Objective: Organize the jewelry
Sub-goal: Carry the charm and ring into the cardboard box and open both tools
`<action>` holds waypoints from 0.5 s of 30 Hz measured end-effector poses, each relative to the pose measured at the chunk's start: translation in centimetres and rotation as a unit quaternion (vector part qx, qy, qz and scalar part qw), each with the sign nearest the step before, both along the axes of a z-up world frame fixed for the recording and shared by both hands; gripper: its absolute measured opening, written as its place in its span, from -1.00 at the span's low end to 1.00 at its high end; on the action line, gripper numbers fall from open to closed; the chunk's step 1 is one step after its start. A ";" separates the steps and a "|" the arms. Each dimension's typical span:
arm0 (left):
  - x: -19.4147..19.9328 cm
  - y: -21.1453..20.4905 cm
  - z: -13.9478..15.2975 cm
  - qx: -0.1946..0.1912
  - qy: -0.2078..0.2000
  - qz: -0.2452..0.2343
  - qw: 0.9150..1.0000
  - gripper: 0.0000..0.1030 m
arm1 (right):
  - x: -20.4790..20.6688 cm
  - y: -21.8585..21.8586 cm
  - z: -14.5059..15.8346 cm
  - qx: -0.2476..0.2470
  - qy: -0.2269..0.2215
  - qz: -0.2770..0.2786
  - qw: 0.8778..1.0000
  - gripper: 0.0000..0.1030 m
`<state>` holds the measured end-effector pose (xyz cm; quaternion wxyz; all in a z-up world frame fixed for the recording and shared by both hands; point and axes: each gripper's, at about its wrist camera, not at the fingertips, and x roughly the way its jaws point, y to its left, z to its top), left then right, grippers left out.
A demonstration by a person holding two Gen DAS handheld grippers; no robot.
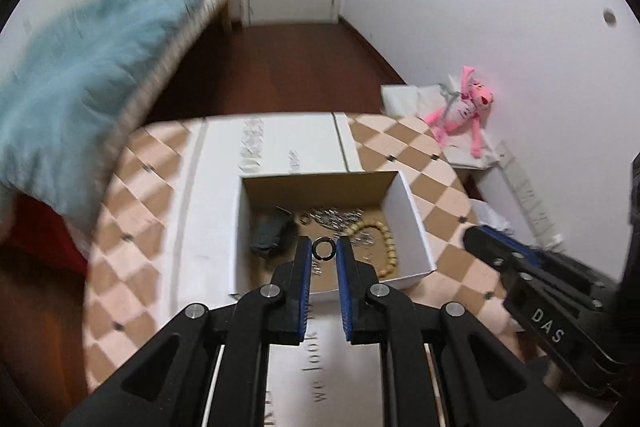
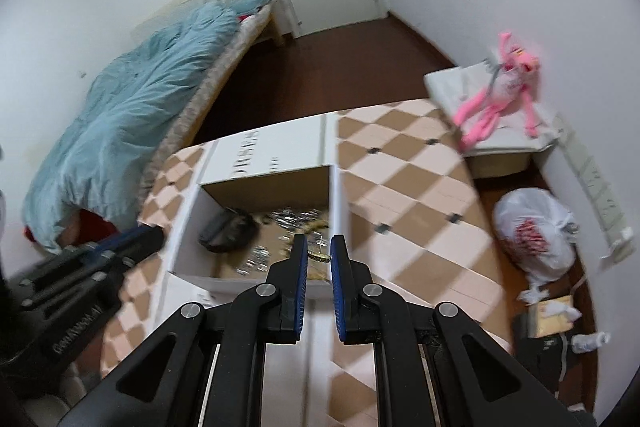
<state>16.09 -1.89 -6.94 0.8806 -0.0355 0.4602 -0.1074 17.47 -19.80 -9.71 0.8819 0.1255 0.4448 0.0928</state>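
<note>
Because the left gripper (image 1: 324,251) pinched only the edges of a small dark ring (image 1: 324,249) above the open white box (image 1: 416,223) on the checkered counter (image 1: 448,203), a slight slackening or jolt could have let the ring slip and drop among the bead bracelet (image 1: 386,243) and silvery chain pieces (image 1: 336,217) below. Meanwhile the right gripper (image 2: 319,255) held a thin gold-coloured piece (image 2: 319,256) between narrow jaws, too blurred to identify. What the black object (image 1: 272,233) in the box was, I could not tell.
</note>
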 end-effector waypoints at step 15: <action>8.1 1.8 -1.5 -0.033 0.121 0.019 0.992 -0.57 | 8.8 0.6 -3.5 0.038 0.138 0.039 0.989 -0.16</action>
